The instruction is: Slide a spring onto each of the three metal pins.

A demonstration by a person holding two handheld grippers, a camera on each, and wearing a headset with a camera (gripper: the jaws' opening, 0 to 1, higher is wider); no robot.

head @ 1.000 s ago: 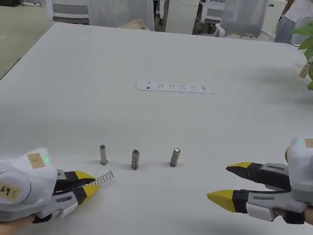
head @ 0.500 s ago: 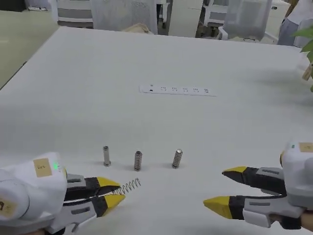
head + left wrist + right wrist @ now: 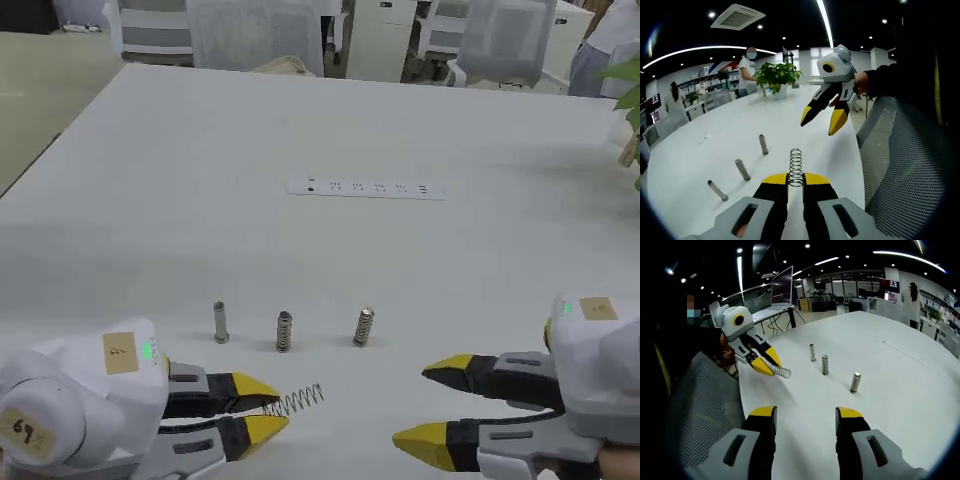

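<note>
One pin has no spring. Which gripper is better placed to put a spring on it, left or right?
Probably the left. The left gripper is shut on a spring and is nearer the bare pin; the right gripper is open and empty.

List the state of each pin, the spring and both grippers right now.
Left pin, standing, bare, no spring on it.
Middle pin, standing, spring on it.
Right pin, standing, spring on it.
Loose spring, held by one end, sticking out past the fingers.
Left gripper, shut on the loose spring.
Right gripper, open, holding nothing.
</note>
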